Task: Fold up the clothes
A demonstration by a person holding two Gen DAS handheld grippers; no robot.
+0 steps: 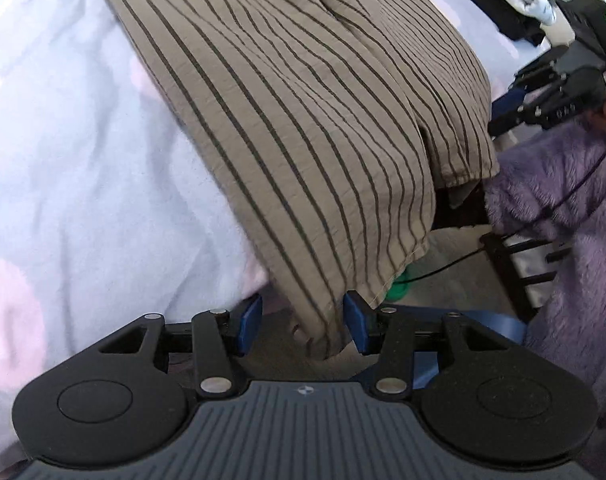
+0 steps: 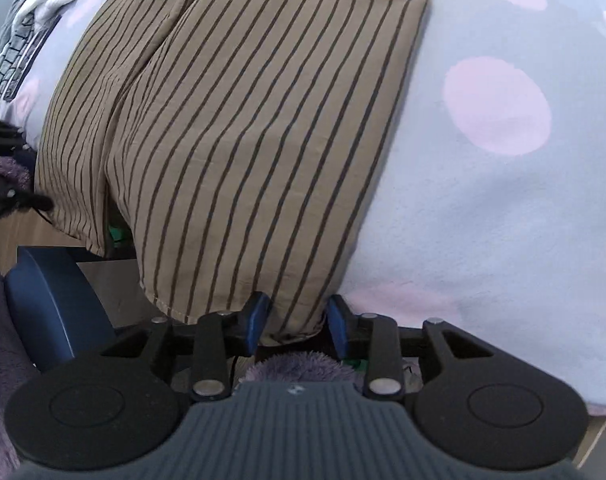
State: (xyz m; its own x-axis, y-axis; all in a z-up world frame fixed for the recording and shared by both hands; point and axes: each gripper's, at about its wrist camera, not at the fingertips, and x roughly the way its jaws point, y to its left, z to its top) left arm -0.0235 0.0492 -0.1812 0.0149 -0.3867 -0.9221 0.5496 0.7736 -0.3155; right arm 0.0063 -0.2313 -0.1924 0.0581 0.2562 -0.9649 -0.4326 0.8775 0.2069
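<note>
Tan trousers with dark stripes [image 1: 303, 120] lie on a pale blue bed cover with pink dots [image 1: 83, 160], the two leg ends hanging over the bed's edge. My left gripper [image 1: 303, 326] is open, its blue fingers on either side of one leg's hem corner. In the right wrist view the trousers [image 2: 243, 140] fill the middle. My right gripper [image 2: 297, 322] is open around the other leg's hem corner. The right gripper also shows at the far right of the left wrist view [image 1: 551, 92].
A fluffy purple garment [image 1: 563, 220] hangs at the right, worn by the person. More clothes [image 2: 31, 28] lie at the far end of the bed. A blue chair part [image 2: 51, 304] and the floor [image 1: 455, 276] sit below the bed edge.
</note>
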